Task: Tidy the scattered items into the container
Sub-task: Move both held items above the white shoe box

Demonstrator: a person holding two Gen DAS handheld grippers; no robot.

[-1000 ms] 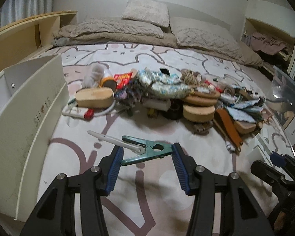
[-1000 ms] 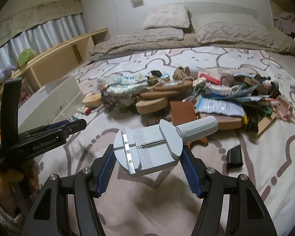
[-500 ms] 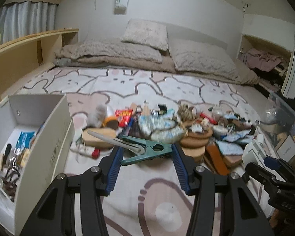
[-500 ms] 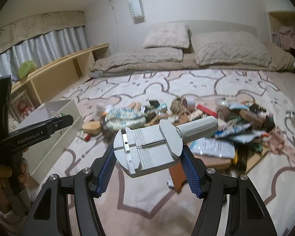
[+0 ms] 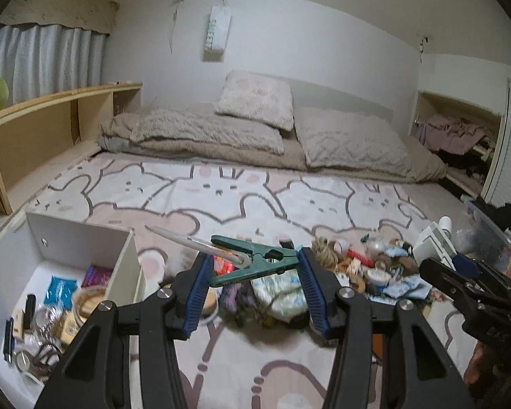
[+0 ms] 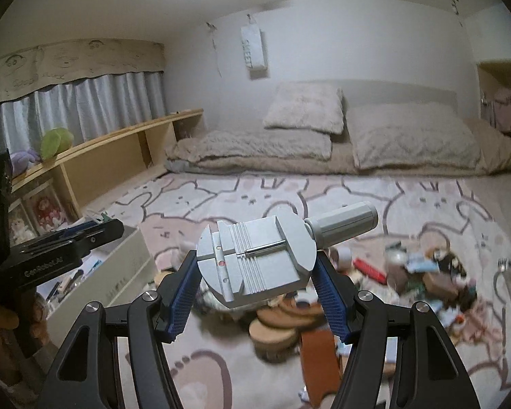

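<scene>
Carrying: you've got both grippers loaded and up in the air, so this looks like the haul-to-the-box step, not the picking step.
Left gripper (image 5: 253, 284): its blue pads are pinched on a green clamp (image 5: 255, 260), which itself has a white pen (image 5: 194, 243) stuck in its mouth. Two items in one go, nice.
Right gripper (image 6: 255, 293): closed on a grey metal tool (image 6: 257, 259), a flat slotted block with a round knob sticking out to the right. It sits tilted between the pads, but looks well held.
Box: the white box (image 5: 133, 269) is at lower left in the left view, open on top, already holding packets, a jar, wooden bits and small dark things. In the right view it sits behind and below your left gripper (image 6: 68, 248).
Pile: the rest of the clutter (image 5: 357, 266) is heaped on the bunny bedspread (image 5: 221, 191), just right of the box.
Next move: I'd swing the left one over the box opening first since it's closest, lower it past the wall, then let go. The pen might drop free of the clamp, so release low.
After that: bring the tool across the same way, and watch you don't knock the two grippers together.
</scene>
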